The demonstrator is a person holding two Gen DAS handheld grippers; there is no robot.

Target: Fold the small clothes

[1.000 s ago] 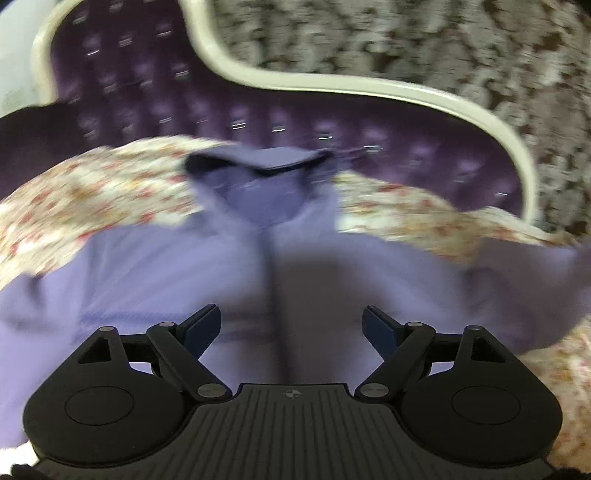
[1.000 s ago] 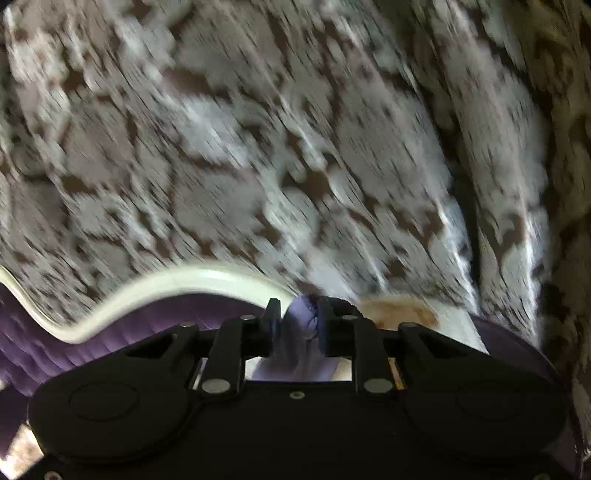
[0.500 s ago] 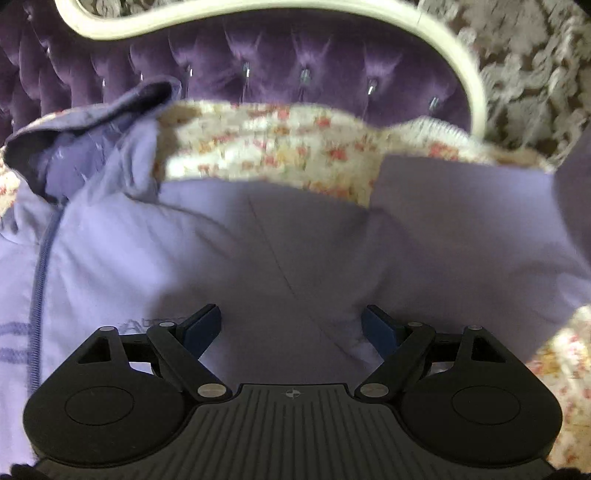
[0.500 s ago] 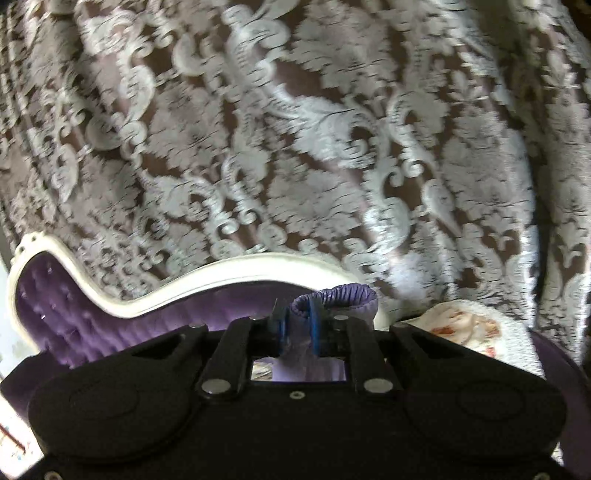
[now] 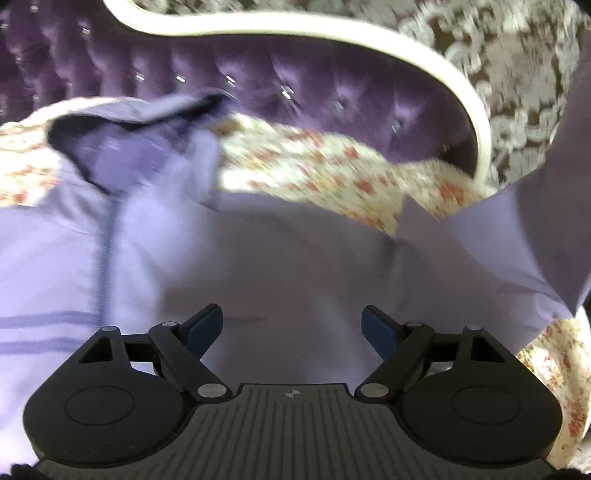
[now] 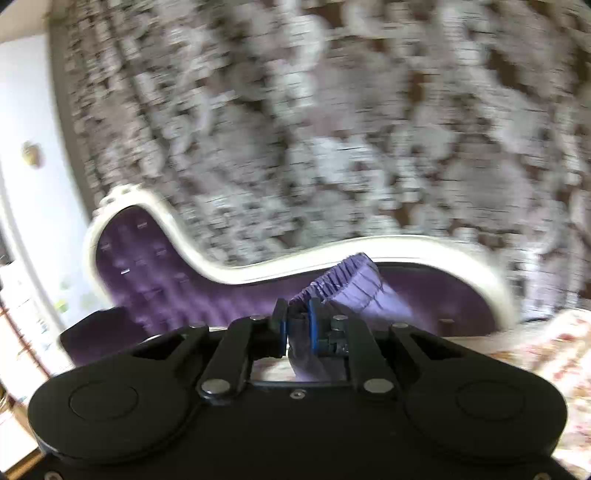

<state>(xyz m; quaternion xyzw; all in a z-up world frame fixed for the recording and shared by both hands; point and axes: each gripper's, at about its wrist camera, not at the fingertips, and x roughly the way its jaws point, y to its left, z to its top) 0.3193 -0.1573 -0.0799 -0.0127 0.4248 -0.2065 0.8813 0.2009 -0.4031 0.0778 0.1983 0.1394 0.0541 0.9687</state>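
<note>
My left gripper (image 5: 291, 325) hangs over a small lilac jacket (image 5: 258, 266). Its jaws stand wide apart and nothing is between them. The blue pads (image 5: 207, 325) do not press on the cloth.

The jacket lies spread flat on a flowery bedsheet (image 5: 332, 162). Its zip (image 5: 103, 258) runs up the left side, with two darker stripes (image 5: 40, 328) beside it. The hood (image 5: 122, 136) sits bunched up at the top left. On the right, one sleeve (image 5: 546, 229) is lifted up off the bed and goes out of the picture.

My right gripper (image 6: 297, 325) has just been closing its jaws, and now they are squeezed tight on the sleeve's gathered cuff (image 6: 340, 280). The cuff sticks up above the pads, and more lilac cloth hangs down under them.

Behind the bed is a purple buttoned headboard (image 5: 258, 74) with a cream curvy edge (image 5: 332, 33). Past that is a brown and white patterned curtain (image 6: 332, 129). This view is blurry.
</note>
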